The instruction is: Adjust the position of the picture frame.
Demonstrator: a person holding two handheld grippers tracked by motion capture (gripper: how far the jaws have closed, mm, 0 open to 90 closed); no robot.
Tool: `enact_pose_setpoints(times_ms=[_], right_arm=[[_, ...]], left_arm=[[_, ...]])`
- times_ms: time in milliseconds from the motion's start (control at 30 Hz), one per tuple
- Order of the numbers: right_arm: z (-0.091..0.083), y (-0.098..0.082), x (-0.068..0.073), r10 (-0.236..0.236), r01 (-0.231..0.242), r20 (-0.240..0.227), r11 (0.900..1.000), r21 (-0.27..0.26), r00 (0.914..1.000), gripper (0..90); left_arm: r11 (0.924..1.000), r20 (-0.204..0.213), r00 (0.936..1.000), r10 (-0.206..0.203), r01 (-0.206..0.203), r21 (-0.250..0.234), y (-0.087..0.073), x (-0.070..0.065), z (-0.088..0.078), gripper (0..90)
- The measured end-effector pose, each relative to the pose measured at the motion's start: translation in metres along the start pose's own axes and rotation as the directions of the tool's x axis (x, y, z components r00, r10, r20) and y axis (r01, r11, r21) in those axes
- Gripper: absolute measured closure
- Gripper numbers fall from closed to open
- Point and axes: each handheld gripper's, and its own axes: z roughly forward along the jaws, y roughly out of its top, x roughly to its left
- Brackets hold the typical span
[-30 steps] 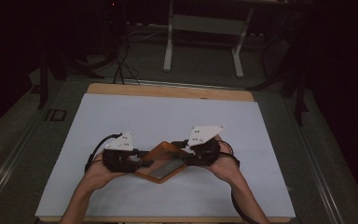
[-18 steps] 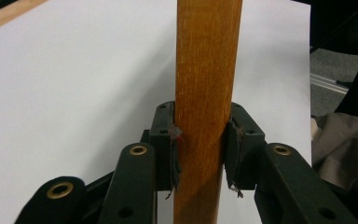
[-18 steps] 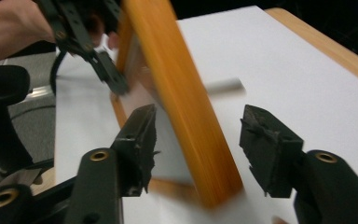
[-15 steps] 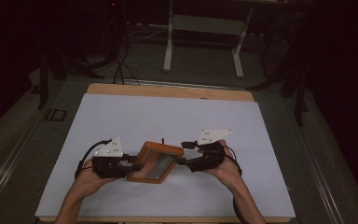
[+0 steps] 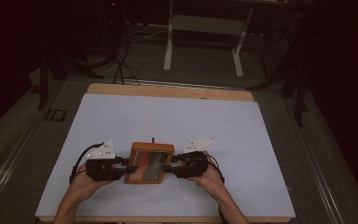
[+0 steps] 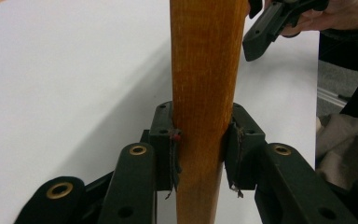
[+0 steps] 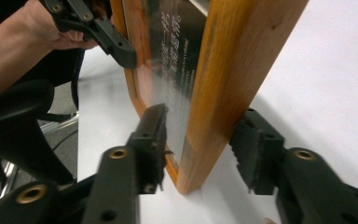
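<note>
Wooden picture frame (image 5: 149,162) lies on the table (image 5: 168,121), seemingly set down: left gripper (image 6: 200,154) clamps its edge, right gripper (image 7: 200,149) has just been closing, jaws straddling the edge without touching; release remains.

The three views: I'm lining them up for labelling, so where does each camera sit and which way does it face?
High view: above the person's side of the table, looking forward and down; forearms, both hands, both tongs.
Left gripper view: rides the left tongs, looking along jaws clamped on the wooden frame; a hand far off.
Right gripper view: rides the right tongs, jaws either side of the frame, apart from it; a forearm behind.
All share the frame.
</note>
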Motion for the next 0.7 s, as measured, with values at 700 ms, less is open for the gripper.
enact_pose_setpoints(times_ms=[700], right_arm=[[-0.033, 0.002, -0.009, 0.037, -0.034, 0.047, 0.997, -0.070, 0.9982, 65.0]], left_arm=[[0.9937, 0.072, 0.9931, -0.093, 0.097, -0.057, 0.010, 0.001, 0.026, 68.5]])
